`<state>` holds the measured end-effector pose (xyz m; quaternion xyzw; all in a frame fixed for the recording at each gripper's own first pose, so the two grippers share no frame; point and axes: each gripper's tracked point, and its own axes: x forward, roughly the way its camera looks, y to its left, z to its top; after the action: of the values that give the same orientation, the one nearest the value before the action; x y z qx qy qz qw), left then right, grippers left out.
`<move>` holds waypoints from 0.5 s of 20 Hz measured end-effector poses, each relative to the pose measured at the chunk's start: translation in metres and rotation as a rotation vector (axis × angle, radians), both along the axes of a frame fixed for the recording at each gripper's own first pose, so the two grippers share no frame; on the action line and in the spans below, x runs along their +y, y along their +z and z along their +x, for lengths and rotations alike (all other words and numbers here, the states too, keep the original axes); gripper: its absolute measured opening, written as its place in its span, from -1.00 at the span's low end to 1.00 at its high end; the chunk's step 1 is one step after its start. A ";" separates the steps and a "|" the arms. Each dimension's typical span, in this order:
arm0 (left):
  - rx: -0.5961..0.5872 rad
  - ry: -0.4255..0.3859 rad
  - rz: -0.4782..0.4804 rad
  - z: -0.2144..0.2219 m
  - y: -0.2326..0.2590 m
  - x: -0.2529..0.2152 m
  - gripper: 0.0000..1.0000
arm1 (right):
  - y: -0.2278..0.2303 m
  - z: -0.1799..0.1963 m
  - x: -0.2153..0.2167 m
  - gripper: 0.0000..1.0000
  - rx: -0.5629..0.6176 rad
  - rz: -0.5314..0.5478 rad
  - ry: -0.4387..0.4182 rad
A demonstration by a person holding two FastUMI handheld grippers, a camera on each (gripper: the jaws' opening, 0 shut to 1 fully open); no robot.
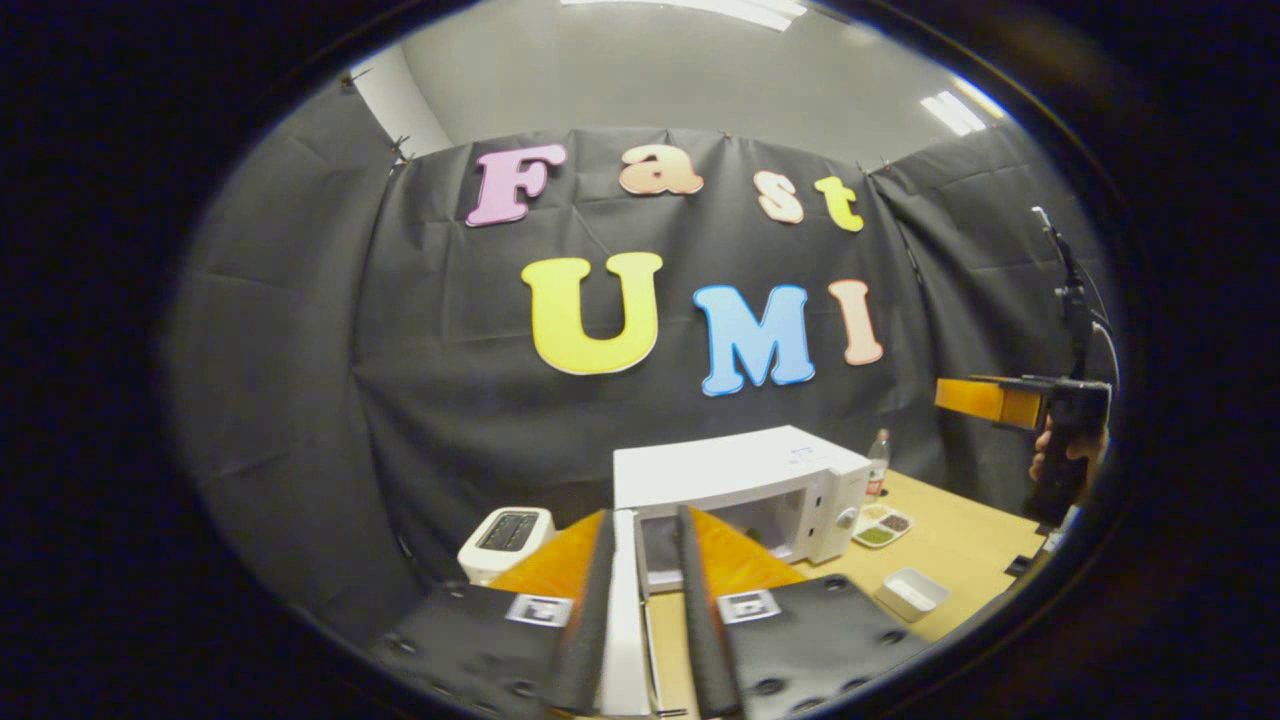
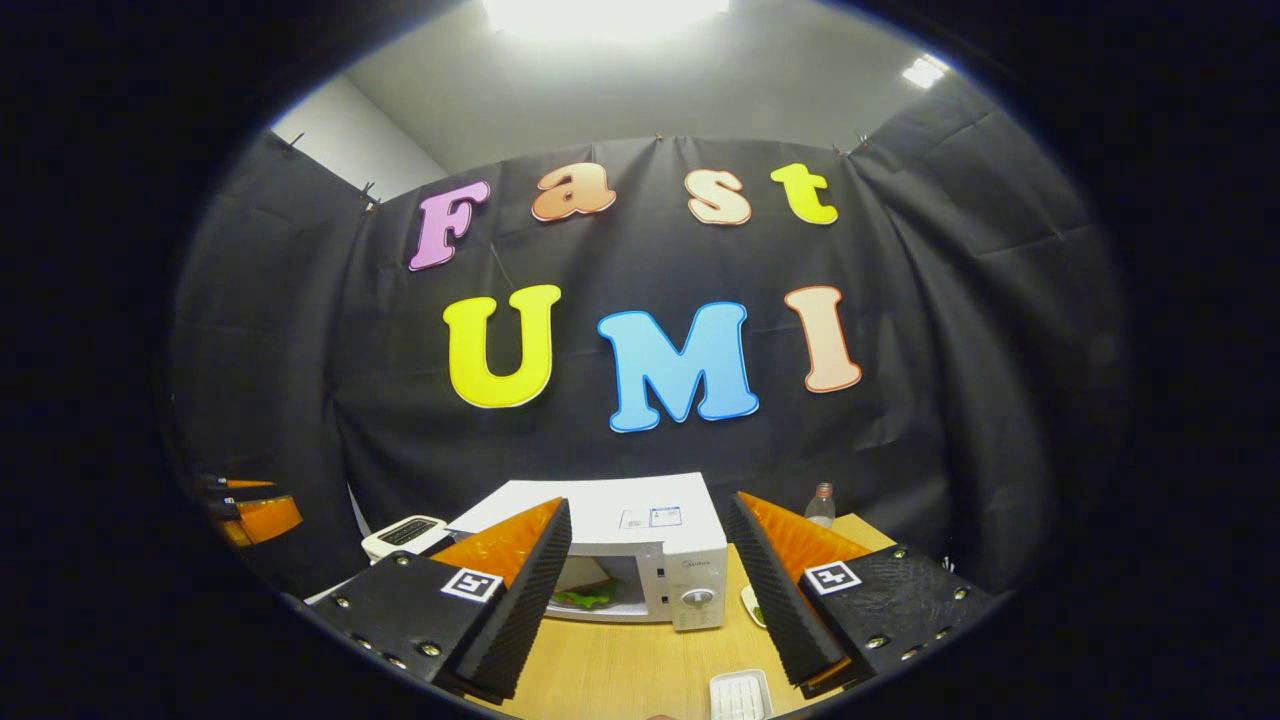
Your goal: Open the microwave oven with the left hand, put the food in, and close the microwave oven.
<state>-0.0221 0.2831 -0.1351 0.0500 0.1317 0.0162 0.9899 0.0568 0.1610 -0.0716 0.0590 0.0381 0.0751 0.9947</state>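
Observation:
The white microwave (image 1: 740, 470) stands on the wooden table with its door (image 1: 625, 620) swung out toward me. The door's white edge stands between the fingers of my left gripper (image 1: 645, 560); the left finger lies against it and a gap remains at the right finger. In the right gripper view the microwave (image 2: 650, 525) shows a sandwich with green leaves (image 2: 585, 597) inside its cavity. My right gripper (image 2: 645, 570) hangs wide open in front of the oven, holding nothing. It shows far right in the left gripper view, raised in a hand (image 1: 1060, 450).
A white toaster (image 1: 505, 540) sits left of the microwave. Right of the oven are a clear bottle (image 1: 878, 460), a divided dish of foods (image 1: 880, 525) and a small white tray (image 1: 912, 592). Black cloth walls close in behind and at both sides.

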 end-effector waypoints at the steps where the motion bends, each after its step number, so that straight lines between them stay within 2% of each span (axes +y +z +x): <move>1: 0.014 0.049 0.014 -0.013 0.000 0.024 -0.41 | -0.003 0.000 0.004 0.88 0.016 -0.001 0.013; 2: 0.035 0.050 -0.011 -0.020 -0.012 0.028 -0.87 | -0.005 0.002 0.006 0.89 0.025 -0.005 0.020; 3: 0.054 0.070 -0.027 -0.029 -0.019 0.042 -0.81 | -0.006 0.000 0.007 0.87 0.030 -0.006 0.024; 6: 0.136 0.147 -0.075 -0.058 -0.052 0.095 -0.87 | -0.003 0.004 0.012 0.87 0.032 -0.022 0.030; 8: 0.204 0.126 -0.157 -0.077 -0.081 0.102 -0.87 | -0.003 0.004 0.019 0.87 0.047 -0.043 0.053; 10: 0.273 0.087 -0.188 -0.092 -0.108 0.098 -0.86 | -0.001 0.003 0.026 0.87 0.053 -0.052 0.079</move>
<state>-0.1143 0.3813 -0.2434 -0.0467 0.2681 0.0398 0.9614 0.0601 0.1867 -0.0724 0.0336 0.0685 0.1119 0.9908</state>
